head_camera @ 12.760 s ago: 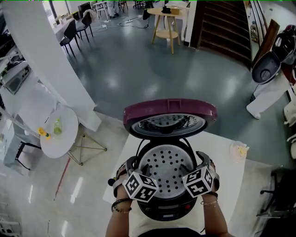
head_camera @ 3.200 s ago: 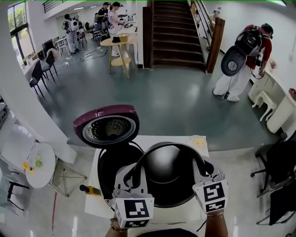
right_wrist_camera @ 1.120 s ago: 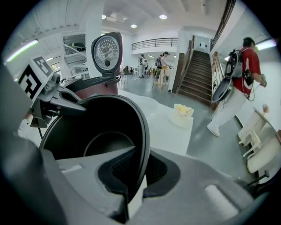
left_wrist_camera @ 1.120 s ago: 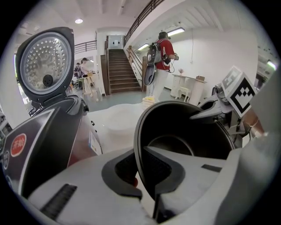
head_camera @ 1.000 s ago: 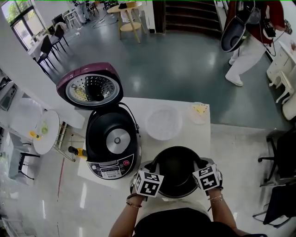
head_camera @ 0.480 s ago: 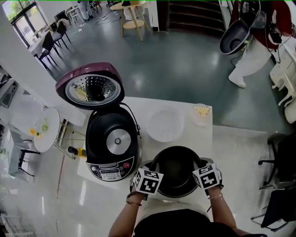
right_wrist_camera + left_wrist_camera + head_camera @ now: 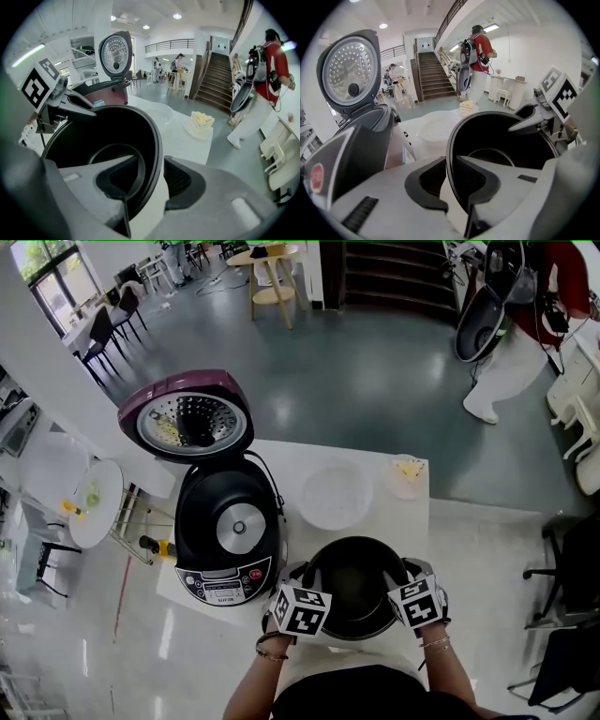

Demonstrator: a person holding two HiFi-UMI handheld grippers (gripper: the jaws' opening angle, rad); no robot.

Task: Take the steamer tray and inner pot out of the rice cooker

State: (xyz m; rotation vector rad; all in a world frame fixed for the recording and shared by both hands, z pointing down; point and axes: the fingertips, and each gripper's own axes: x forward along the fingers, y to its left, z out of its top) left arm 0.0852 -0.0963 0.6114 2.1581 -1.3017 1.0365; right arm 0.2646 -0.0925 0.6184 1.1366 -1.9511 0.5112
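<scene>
Head view is giving me the inner pot (image 7: pixel 356 589) closest in. It is sitting on the near edge of the white worktop (image 7: pixel 417 526), out of the rice cooker (image 7: pixel 230 521). I am keeping the left gripper (image 7: pixel 302 576) at the pot's left rim and the right gripper (image 7: pixel 401 574) at its right rim.

Looking along the left gripper's jaws, I am seeing the rim running between them. They have just been opening and are standing slightly apart, with a thin gap on the outer side. The right gripper's jaws have also just been opening and are gaping wider. One jaw is reaching inside the pot and the outer pad is hanging clear of the wall, so neither gripper is clamping the pot.

Past the pot on the left, the rice cooker is standing with its lid (image 7: pixel 186 416) tipped up, showing its dark well and the round plate at the bottom. To its right, the steamer tray (image 7: pixel 335 495) is lying flat on the worktop, apart from cooker and pot. A small dish (image 7: pixel 407 471) of yellow food is resting near the far right corner.

Beyond the worktop, a person (image 7: pixel 520 324) in a red top is standing on the grey floor (image 7: pixel 375 381) near the stairs (image 7: pixel 394 277).
</scene>
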